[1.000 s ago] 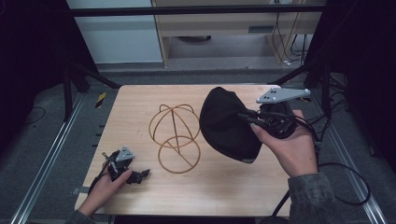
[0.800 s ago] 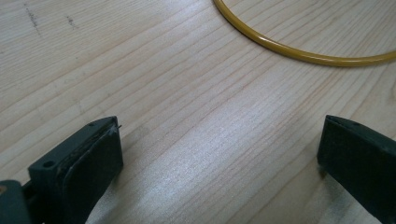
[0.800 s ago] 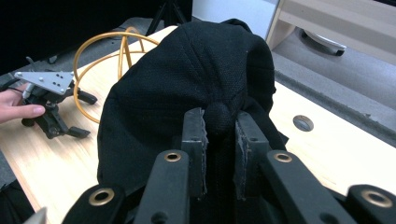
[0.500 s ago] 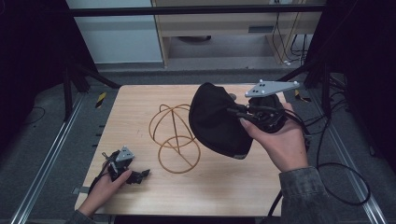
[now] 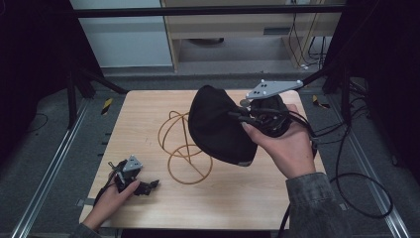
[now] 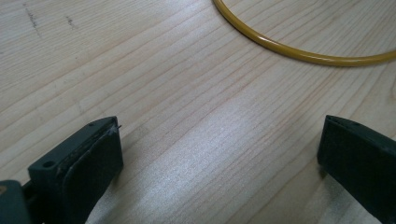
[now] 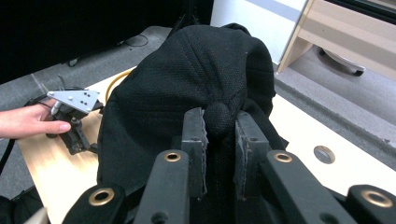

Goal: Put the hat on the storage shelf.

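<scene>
Since the earlier frame, the black cap [image 5: 218, 126] has been carried leftward over the wire stand [image 5: 185, 148], clamped at its top button by the right gripper [image 5: 237, 118]. Not yet seated; lowering remains. Its opening faces away from that gripper, long axis tilted. The left gripper [image 5: 148, 186] rests with jaws apart.

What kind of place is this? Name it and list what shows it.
Probably a lab or workshop recording station: a bare wooden table between metal floor rails, loose cables on grey carpet, and dark frame posts around it.
</scene>
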### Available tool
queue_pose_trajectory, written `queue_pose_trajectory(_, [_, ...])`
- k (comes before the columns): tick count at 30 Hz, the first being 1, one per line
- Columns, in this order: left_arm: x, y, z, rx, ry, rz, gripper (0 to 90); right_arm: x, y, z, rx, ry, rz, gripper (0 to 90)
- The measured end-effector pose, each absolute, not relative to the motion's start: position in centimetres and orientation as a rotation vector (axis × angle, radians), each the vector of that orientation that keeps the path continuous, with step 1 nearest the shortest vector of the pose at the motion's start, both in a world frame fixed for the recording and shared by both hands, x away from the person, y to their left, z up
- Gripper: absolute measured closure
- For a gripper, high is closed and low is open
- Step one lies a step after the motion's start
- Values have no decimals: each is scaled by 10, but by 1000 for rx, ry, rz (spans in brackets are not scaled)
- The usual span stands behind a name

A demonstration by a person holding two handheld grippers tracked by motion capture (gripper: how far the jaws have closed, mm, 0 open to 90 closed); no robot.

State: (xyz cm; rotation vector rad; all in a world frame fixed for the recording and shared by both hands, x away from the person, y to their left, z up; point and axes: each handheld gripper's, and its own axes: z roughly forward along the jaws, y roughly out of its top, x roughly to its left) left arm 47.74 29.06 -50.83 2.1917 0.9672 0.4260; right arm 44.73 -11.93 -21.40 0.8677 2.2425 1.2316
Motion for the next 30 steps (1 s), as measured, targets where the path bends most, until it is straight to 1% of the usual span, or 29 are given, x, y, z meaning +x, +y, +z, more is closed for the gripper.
queue_pose_trajectory(18, [478,291,-508,2195,962,426,0,455,-82,-195,783,2291,1223,771])
queue_pose_trajectory(30, [478,291,-508,2195,962,426,0,469,-59,-191,756,2327,1188,771])
